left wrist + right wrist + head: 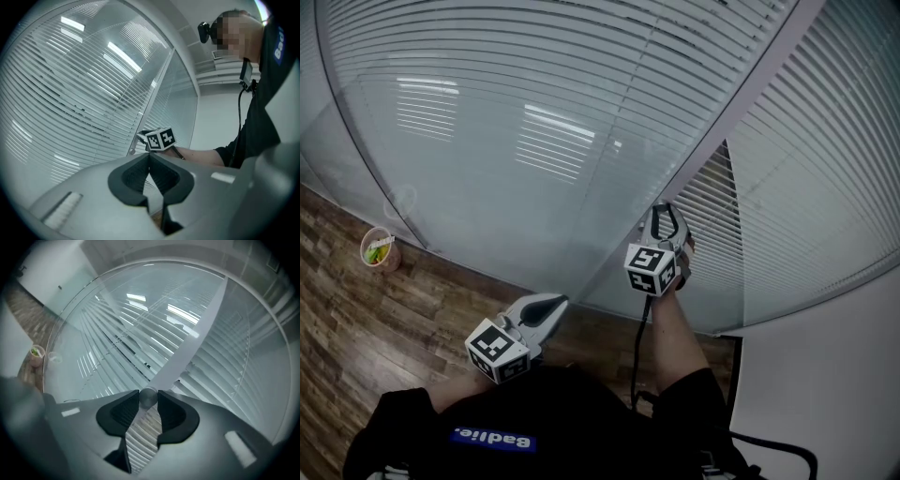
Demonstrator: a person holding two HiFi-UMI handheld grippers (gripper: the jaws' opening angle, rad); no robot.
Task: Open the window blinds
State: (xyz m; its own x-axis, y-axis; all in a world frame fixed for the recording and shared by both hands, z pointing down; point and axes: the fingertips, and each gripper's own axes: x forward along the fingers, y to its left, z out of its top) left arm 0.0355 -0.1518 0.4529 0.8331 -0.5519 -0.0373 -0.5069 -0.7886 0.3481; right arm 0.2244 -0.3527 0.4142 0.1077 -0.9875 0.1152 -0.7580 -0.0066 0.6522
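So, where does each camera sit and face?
Head view: on the head, looking down at blinds, floor; left claw, right claw, forearms show.
Left gripper view: on shut left claw, facing blinds, right claw; arm, torso show.
Right gripper view: on right claw, facing blinds; it grips a knob.
Shared: blinds in all; cup in head, right.

The right gripper (666, 214), at the end of an outstretched bare forearm (675, 339), pinches a small round knob (149, 397) between its jaw tips, while the left gripper (555, 305) sits lower beside the torso (534, 422), jaws together and empty.
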